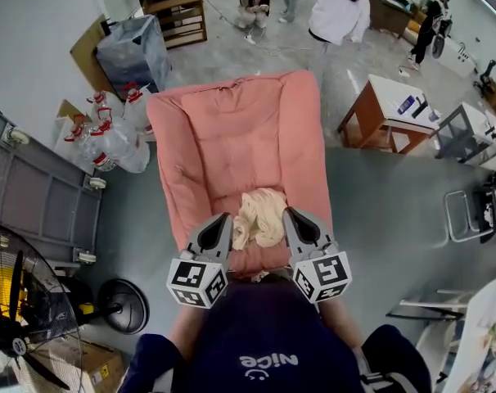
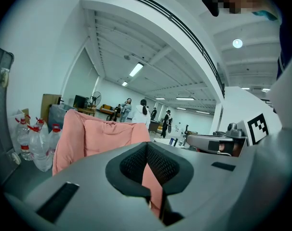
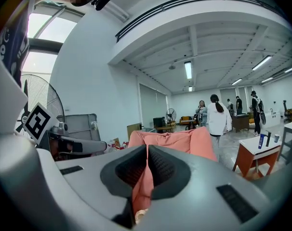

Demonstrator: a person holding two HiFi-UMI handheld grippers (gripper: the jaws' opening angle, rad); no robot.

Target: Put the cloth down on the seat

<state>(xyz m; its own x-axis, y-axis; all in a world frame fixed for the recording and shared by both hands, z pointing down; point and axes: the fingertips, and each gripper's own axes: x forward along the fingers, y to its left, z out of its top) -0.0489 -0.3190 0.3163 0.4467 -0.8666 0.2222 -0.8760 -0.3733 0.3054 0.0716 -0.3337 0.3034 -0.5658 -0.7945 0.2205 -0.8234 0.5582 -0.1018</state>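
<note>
Cream cloth lies bunched at the 6 o'clock edge of the pink seat. Left gripper is at the cloth's 9 o'clock and right gripper at its 3 o'clock, both just beside it. Each gripper's jaws are closed tip to tip, with nothing pinched. Judgement: the cloth looks down already but sits close to the front lip. Any tidy-up should ease it toward 12 o'clock, deeper onto the seat, without snagging folds.

Clear red-capped plastic bottles sitting beside grey flat trolley; black pedestal fan and white-topped orange table standing well apart.
</note>
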